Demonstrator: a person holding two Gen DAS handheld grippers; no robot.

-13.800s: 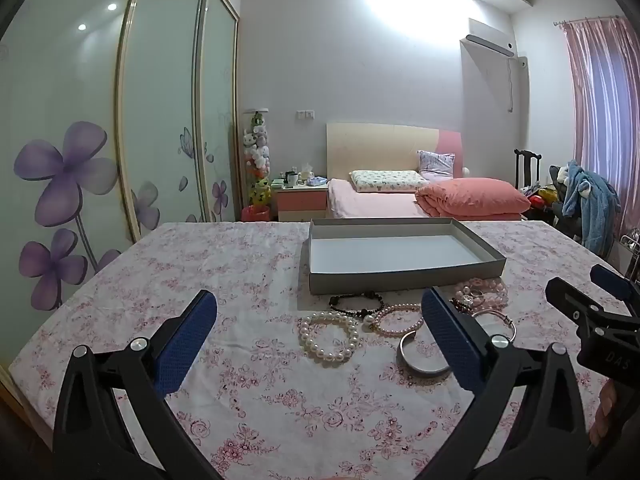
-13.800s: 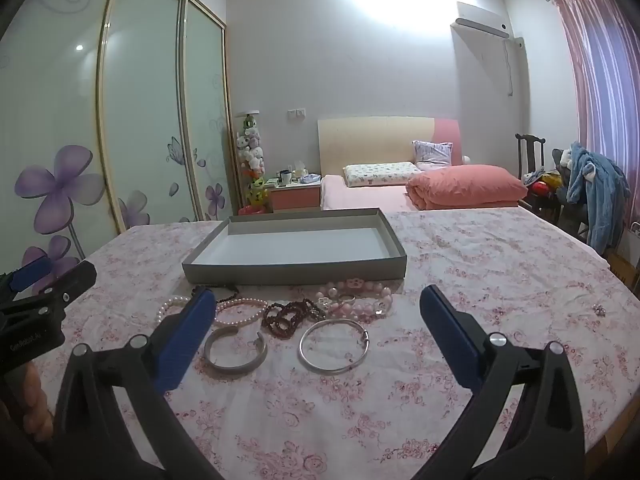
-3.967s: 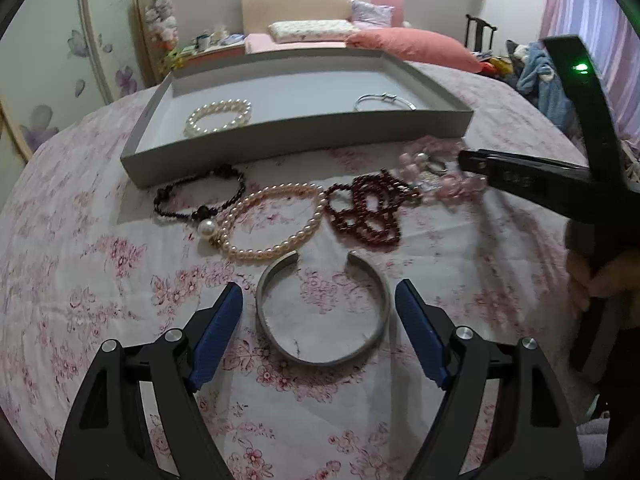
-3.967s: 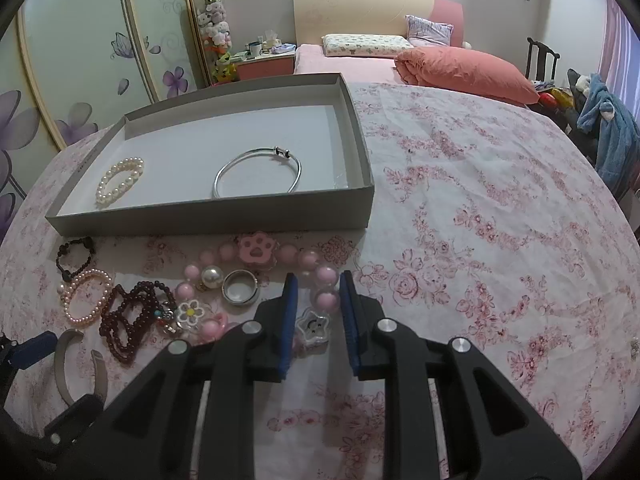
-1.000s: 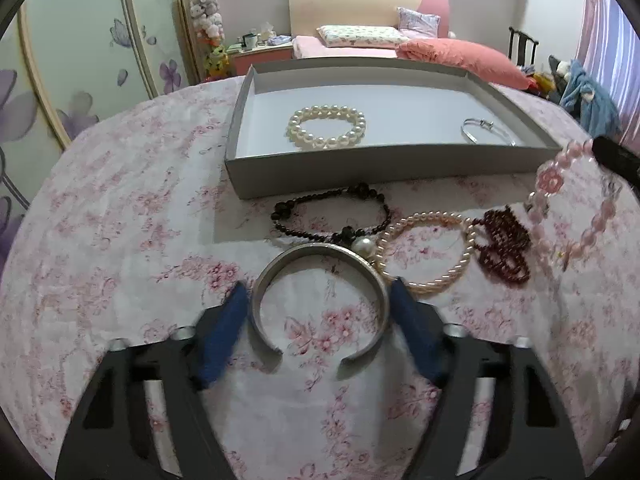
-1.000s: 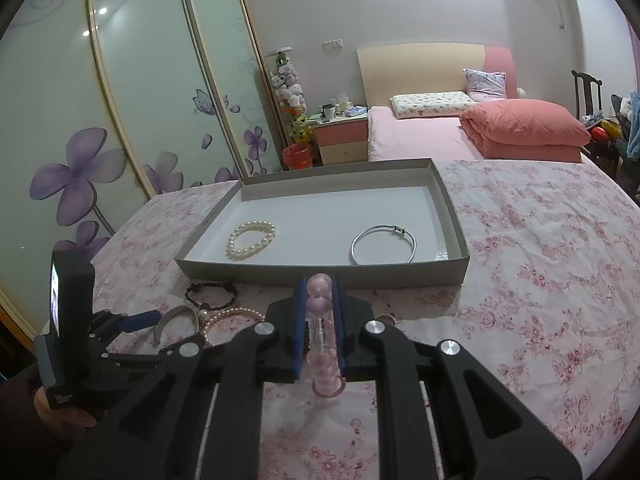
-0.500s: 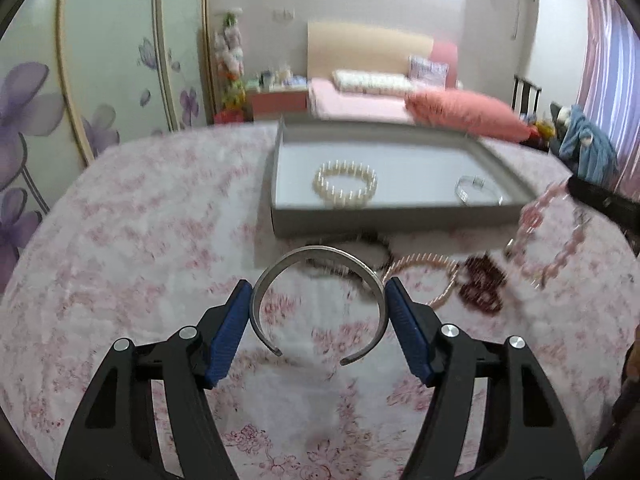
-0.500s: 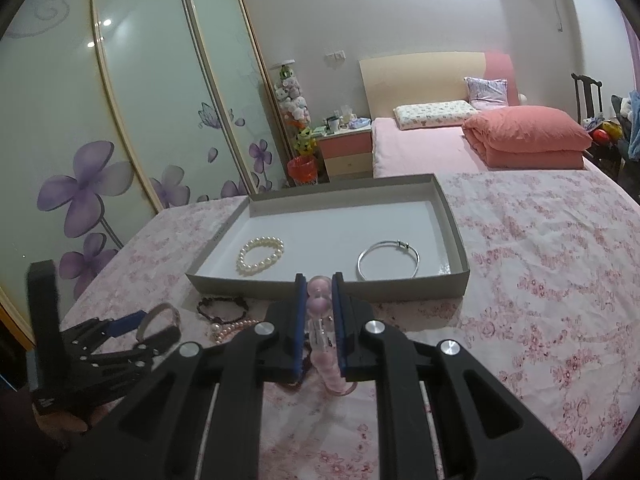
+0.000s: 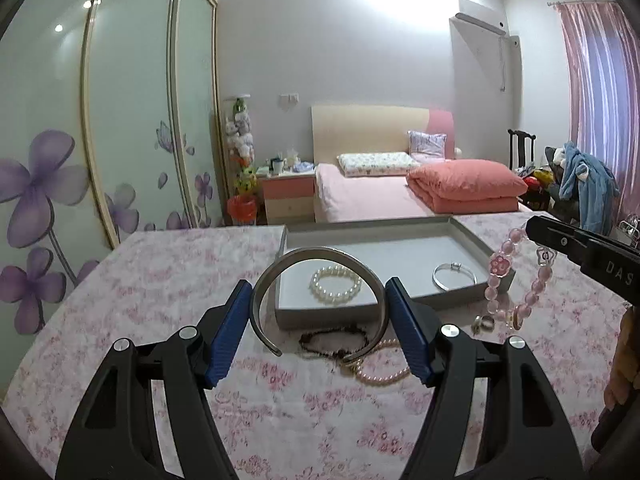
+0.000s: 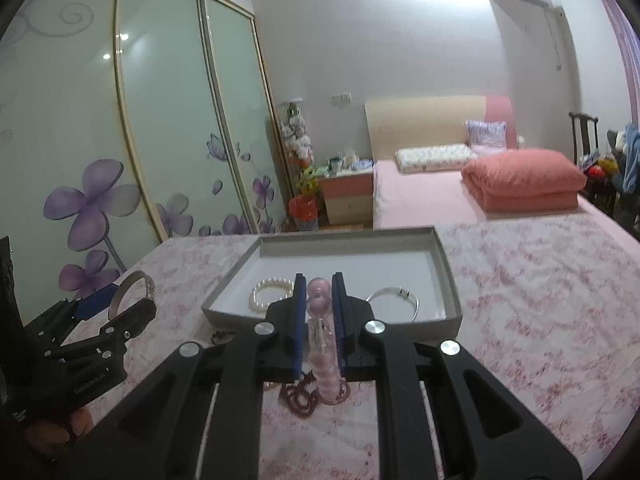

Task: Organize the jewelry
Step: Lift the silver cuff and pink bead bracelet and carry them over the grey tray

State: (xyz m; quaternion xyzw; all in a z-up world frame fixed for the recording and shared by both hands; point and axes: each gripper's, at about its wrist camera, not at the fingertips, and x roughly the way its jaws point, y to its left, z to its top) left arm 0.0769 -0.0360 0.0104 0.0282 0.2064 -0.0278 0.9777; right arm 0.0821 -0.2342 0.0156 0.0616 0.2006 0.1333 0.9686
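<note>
Silver cuff (image 9: 320,258) sits clamped across the left gripper (image 9: 318,330), apparently bound for the grey tray (image 9: 466,236). The right gripper (image 10: 318,320) pinches the pink bead bracelet (image 10: 320,344), dangling clear of the table.

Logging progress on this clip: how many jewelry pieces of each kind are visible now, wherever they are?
Bead or pearl bracelets: 5 (white pearl, pink bead, black bead, pink pearl, dark red)
Metal bangles: 2 (cuff, thin bangle)
Ring: 1
Total: 8

A pink-flowered tablecloth (image 9: 168,280) carries a grey tray (image 9: 466,236), dark beads (image 9: 320,338) and pearls (image 9: 380,376).
</note>
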